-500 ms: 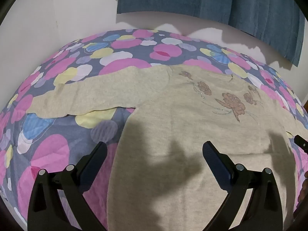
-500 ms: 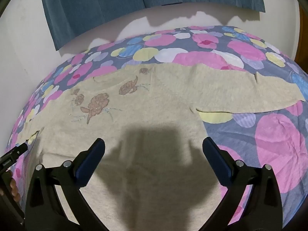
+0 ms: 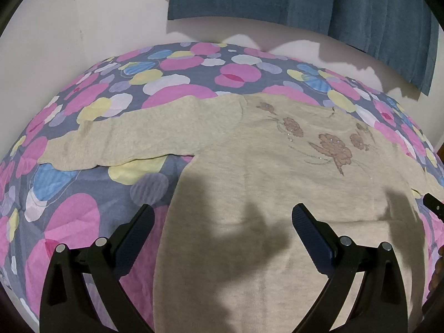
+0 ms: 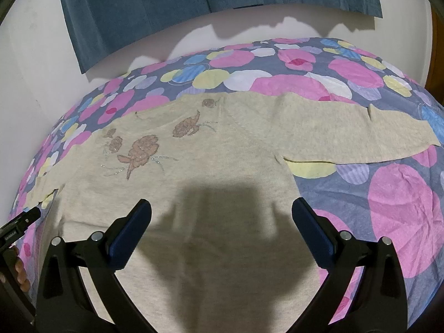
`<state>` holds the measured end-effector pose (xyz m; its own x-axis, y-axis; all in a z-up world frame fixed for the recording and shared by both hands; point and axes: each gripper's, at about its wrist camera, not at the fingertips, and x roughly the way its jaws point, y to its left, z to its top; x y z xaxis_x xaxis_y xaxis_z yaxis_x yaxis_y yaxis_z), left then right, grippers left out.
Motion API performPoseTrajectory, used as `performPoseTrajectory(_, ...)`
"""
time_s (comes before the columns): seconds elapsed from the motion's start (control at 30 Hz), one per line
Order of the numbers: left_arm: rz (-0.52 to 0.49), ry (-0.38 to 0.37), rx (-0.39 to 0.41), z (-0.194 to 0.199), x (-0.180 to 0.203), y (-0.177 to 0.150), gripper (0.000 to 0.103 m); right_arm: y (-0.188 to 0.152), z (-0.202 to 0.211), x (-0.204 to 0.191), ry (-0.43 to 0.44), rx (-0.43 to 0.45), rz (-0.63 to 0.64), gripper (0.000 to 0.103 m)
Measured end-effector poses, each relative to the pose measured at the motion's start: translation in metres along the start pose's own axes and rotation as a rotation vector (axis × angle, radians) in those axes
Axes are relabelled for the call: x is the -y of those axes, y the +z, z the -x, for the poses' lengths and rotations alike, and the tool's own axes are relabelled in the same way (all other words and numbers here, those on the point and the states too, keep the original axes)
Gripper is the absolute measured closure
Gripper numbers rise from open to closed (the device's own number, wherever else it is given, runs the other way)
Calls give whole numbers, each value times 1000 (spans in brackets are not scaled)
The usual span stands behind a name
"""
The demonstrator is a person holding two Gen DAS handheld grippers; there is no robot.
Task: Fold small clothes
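While the beige sweater [image 3: 249, 194] lies flat, sleeves out, on the bed's dotted cover [image 3: 83, 208], your left gripper [image 3: 222, 222] and right gripper [image 4: 222, 219] hover above it, jaws spread wide, empty.

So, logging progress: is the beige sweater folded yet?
Spread flat. The sweater lies on the bedspread with both sleeves stretched outward.

A bed cover [image 3: 83, 222] printed with pink, blue, yellow and white circles on grey-blue spreads across the bed. Behind it stands a pale wall [image 3: 83, 27], and a dark blue curtain [image 4: 166, 5] hangs down over it, casting jagged shadows.
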<state>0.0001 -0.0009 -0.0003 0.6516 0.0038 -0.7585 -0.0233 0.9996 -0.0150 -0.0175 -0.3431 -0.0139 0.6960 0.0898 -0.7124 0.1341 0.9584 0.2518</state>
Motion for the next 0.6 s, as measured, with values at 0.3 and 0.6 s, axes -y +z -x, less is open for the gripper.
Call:
performPoseTrajectory(0.3,6,-3,-3,-2,0,-1,4,-1,0,0,1,0,-2,2)
performPoseTrajectory(0.6,14,-13,7,-1,0,-1,4,0,0,0,3,-1,-1,2)
